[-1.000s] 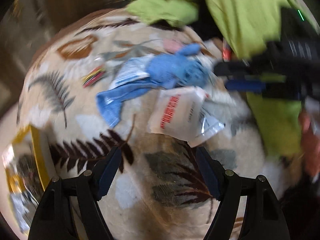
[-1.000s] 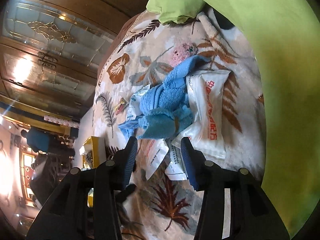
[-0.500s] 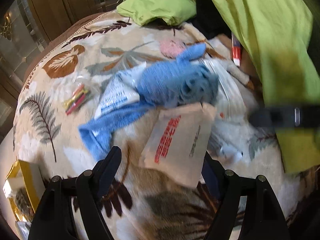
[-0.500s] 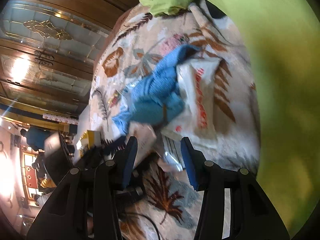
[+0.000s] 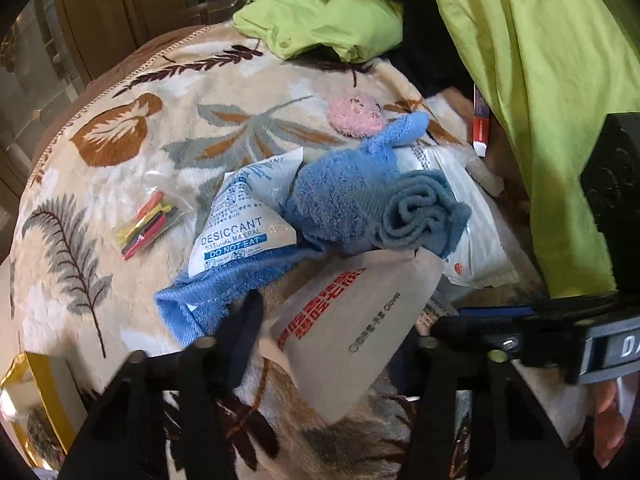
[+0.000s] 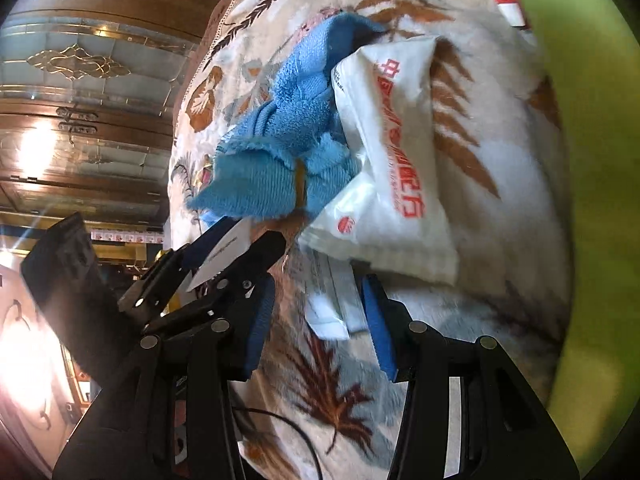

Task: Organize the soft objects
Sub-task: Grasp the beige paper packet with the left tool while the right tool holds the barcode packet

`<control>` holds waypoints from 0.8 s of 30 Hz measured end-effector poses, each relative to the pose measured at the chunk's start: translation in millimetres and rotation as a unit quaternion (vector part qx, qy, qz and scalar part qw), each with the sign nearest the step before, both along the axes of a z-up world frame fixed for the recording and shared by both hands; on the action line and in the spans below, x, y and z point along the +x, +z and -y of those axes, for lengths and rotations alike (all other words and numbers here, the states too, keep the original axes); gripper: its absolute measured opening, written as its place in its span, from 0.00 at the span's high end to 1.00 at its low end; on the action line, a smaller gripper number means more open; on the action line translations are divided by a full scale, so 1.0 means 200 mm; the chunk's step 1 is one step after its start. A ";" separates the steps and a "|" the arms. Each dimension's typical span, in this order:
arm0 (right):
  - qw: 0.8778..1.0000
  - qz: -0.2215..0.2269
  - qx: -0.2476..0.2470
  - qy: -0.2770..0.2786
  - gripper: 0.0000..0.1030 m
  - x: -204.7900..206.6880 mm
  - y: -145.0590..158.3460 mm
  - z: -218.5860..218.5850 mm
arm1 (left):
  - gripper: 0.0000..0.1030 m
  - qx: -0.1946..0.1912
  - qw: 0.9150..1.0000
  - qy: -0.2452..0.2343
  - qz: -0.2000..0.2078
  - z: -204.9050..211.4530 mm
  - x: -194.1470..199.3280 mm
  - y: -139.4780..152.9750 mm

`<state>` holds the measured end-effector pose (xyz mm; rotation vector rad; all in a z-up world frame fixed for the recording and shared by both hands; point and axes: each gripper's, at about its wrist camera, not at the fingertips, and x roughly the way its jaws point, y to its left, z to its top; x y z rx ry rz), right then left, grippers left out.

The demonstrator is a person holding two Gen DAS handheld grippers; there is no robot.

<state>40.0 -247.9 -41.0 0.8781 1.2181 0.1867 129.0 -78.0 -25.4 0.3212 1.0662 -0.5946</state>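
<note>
A rumpled blue towel [image 5: 360,200] [image 6: 288,140] lies on the leaf-patterned blanket [image 5: 120,280] among soft packets. A white glove packet [image 5: 352,328] with red print sits tilted between my left gripper's [image 5: 336,336] jaws, which are closing and press its edges. The right wrist view shows that left gripper [image 6: 236,248] from the side with the packet [image 6: 224,244] in it. My right gripper [image 6: 318,320] is open, low over a small flat white packet [image 6: 328,304] on the blanket. A big white bag [image 6: 392,160] with red lettering lies beside the towel.
A desiccant packet [image 5: 240,220], a pink pad [image 5: 354,118] and a small bag of coloured sticks [image 5: 148,220] lie around the towel. Green bedding [image 5: 540,80] fills the right and back. A gold-edged box [image 5: 24,392] sits at the lower left. Dark wooden cabinets [image 6: 100,80] stand behind.
My left gripper moved in on the pile and its jaws narrowed around the glove packet. My right gripper sank toward the blanket, and the left gripper came into its view.
</note>
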 end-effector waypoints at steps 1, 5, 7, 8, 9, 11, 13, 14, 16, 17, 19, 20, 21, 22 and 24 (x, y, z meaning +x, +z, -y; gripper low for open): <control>1.000 -0.001 0.006 0.001 0.56 0.01 -0.01 -0.01 | 0.65 0.006 1.000 0.000 0.002 0.00 0.00 -0.01; 1.000 -0.001 0.010 0.016 0.80 0.02 -0.06 -0.06 | 0.81 0.002 1.000 0.011 -0.008 -0.04 0.01 -0.02; 1.000 0.001 0.016 0.014 0.83 0.01 -0.06 -0.06 | 0.83 -0.007 1.000 0.014 -0.011 -0.07 0.00 0.00; 1.000 0.001 0.022 0.012 0.84 0.00 -0.06 -0.05 | 0.87 -0.016 1.000 0.017 -0.014 -0.08 -0.01 0.00; 1.000 0.001 0.027 0.010 0.84 -0.01 -0.05 -0.04 | 0.90 -0.030 0.999 0.022 -0.018 -0.10 -0.02 0.02; 0.999 0.002 0.034 0.014 0.84 -0.04 -0.04 -0.03 | 0.91 -0.045 0.998 0.027 -0.023 -0.14 -0.05 0.05; 0.999 0.004 0.043 0.017 0.84 -0.08 -0.01 -0.02 | 0.91 -0.053 0.998 0.028 -0.024 -0.16 -0.09 0.07; 0.999 0.003 0.047 0.016 0.84 -0.10 -0.01 -0.02 | 0.91 -0.057 0.998 0.029 -0.027 -0.17 -0.11 0.08; 0.999 0.002 0.051 0.019 0.84 -0.12 0.00 -0.04 | 0.91 -0.060 0.997 0.029 -0.023 -0.20 -0.16 0.11; 0.999 0.002 0.051 0.020 0.84 -0.14 0.00 -0.04 | 0.91 -0.062 0.997 0.029 -0.022 -0.22 -0.18 0.12; 0.998 0.001 0.055 0.020 0.84 -0.16 0.01 -0.04 | 0.91 -0.070 0.997 0.033 -0.021 -0.26 -0.23 0.15; 0.998 0.001 0.062 0.020 0.84 -0.17 0.01 -0.05 | 0.91 -0.072 0.997 0.037 -0.018 -0.28 -0.24 0.16; 0.998 0.002 0.067 0.021 0.84 -0.18 0.02 -0.05 | 0.91 -0.072 0.996 0.041 -0.017 -0.30 -0.25 0.17; 0.998 0.005 0.065 0.023 0.84 -0.18 0.03 -0.06 | 0.91 -0.073 0.996 0.046 -0.019 -0.32 -0.24 0.16; 0.998 0.008 0.056 0.028 0.84 -0.18 0.04 -0.07 | 0.91 -0.074 0.996 0.056 -0.021 -0.34 -0.23 0.16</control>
